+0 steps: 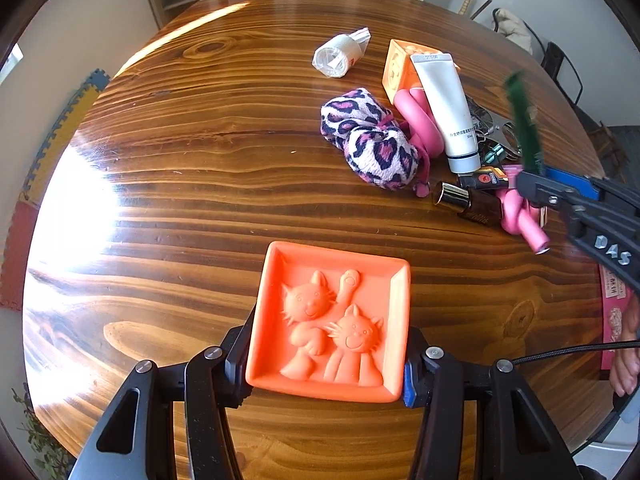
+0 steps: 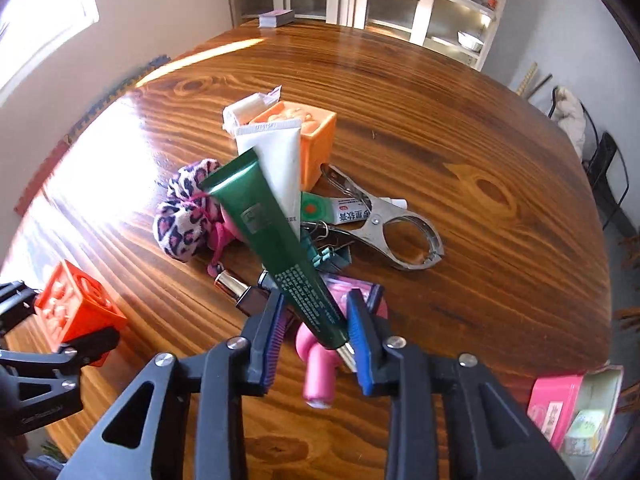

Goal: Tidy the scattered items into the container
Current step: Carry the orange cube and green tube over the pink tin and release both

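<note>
Two claws loaded: right claw (image 2: 314,322) pinches the green tube (image 2: 276,248) low at its cap end, frame centre, light, soft, slick, better gripped mid-body, while left claw (image 1: 326,364) clamps the stiff orange block (image 1: 328,320) above the worktop (image 1: 200,160).

**A:** Bright daylight here, pouring in from the window (image 2: 44,12) at the left of the right wrist view, which is blown out white.

**B:** And look at that glare on the table (image 1: 80,216), a washed-out patch across the glossy wood on the left side in both views.

**A:** Heavy fisheye bend too; the table edge curves, and the corners go black.

**B:** Near things are mostly sharp. The green tube (image 2: 280,248) is crisp in the right wrist view, but smeared with blur in the left wrist view.

**A:** Shadows are soft and short under the pile.
</note>
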`<state>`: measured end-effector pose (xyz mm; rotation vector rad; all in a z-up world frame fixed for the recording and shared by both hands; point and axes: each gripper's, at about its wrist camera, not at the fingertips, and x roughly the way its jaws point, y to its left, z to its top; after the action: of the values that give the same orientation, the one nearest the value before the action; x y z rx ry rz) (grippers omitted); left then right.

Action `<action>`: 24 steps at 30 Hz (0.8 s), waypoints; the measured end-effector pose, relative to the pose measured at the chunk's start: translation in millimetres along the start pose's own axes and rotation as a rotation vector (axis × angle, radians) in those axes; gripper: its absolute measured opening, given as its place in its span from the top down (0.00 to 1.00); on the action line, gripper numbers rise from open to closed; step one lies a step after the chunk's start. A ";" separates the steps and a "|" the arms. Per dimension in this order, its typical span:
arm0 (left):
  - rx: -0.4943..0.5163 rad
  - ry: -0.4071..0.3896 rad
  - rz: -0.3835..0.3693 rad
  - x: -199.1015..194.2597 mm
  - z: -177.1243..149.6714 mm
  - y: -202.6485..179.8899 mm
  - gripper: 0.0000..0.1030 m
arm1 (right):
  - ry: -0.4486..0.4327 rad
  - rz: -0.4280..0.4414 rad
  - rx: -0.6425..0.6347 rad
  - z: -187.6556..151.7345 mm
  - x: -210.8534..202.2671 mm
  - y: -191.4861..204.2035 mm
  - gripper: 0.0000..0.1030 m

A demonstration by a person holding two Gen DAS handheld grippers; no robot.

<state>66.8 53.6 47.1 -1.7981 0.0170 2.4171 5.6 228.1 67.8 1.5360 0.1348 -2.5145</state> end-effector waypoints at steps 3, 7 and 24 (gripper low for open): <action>0.007 -0.010 0.003 -7.3 -1.6 -6.0 0.46 | -0.005 0.092 0.129 -8.8 -16.9 -22.2 0.80; 0.034 -0.023 0.007 -17.9 -2.4 -23.2 0.46 | -0.018 0.175 0.259 -28.2 -38.0 -47.6 0.81; 0.244 -0.073 0.007 -40.5 1.4 -122.7 0.46 | -0.116 0.176 0.486 -110.0 -119.9 -128.5 0.81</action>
<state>90.4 171.5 94.5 -1.6056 0.2975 2.3640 127.6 387.1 121.0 1.4629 -0.6431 -2.6013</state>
